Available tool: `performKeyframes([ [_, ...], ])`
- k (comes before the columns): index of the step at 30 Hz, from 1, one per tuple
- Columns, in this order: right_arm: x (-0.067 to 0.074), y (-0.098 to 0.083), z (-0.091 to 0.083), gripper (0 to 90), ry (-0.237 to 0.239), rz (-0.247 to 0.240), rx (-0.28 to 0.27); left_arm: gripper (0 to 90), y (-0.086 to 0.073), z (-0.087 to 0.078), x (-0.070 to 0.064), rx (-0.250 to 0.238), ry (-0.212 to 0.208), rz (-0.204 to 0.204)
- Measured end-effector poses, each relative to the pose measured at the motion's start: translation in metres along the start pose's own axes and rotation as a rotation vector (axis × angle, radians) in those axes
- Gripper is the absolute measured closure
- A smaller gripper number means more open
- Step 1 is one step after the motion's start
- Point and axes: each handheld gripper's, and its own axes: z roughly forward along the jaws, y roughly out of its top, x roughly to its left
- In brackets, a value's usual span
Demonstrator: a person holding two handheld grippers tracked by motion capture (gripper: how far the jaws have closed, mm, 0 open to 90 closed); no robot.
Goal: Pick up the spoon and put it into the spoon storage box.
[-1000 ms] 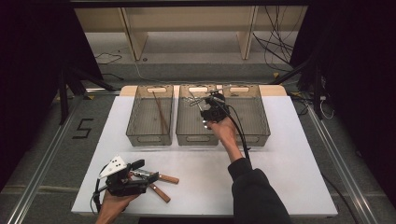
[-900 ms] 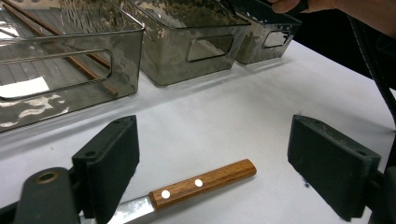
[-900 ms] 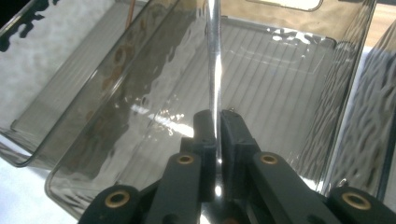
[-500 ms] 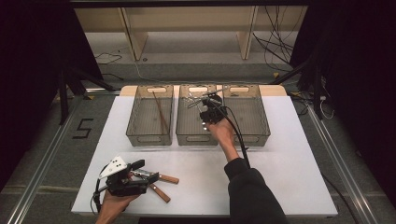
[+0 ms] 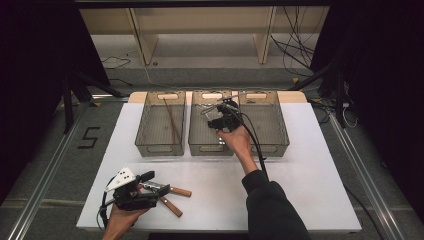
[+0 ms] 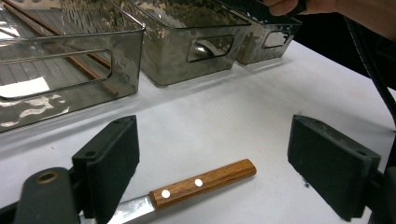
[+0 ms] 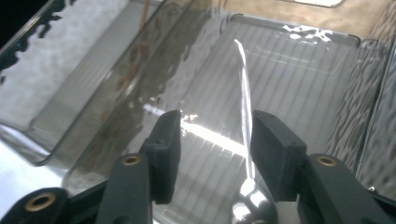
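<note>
You're dropping a metal utensil [image 7: 244, 116] into the middle bin [image 5: 212, 147], right tool [image 7: 212, 140] parted; left tool [image 6: 224, 172] gaping over the knives [image 5: 167, 196], which are waiting

The right gripper [image 7: 212, 154] hangs over a clear ribbed-floor bin [image 7: 299, 70], jaws parted. A thin shiny utensil [image 7: 243, 107] stands against the inner face of the right-hand jaw, its wider end low between them. The neighbouring bin [image 7: 93, 60] holds a brown stick [image 7: 145, 9].
</note>
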Motion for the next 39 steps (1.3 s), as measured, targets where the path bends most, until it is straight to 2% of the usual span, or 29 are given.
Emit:
performKeyframes([
  [16, 0.013, -0.002, -0.016, 43.8, 0.066, -0.058, -0.021, 16.5, 0.0, 0.0, 0.001, -0.007, 0.004, -0.006],
  [28, 0.033, -0.009, -0.03, 38.9, 0.133, -0.128, -0.056, 16.5, 0.0, -0.002, 0.002, -0.021, 0.016, -0.015],
  [30, 0.035, -0.011, -0.032, 38.6, 0.142, -0.138, -0.059, 16.5, 0.0, -0.003, 0.003, -0.02, 0.018, -0.008],
  [39, 0.049, -0.024, -0.04, 37.0, 0.179, -0.193, -0.068, 16.5, 0.001, -0.005, 0.005, -0.047, 0.043, -0.025],
])
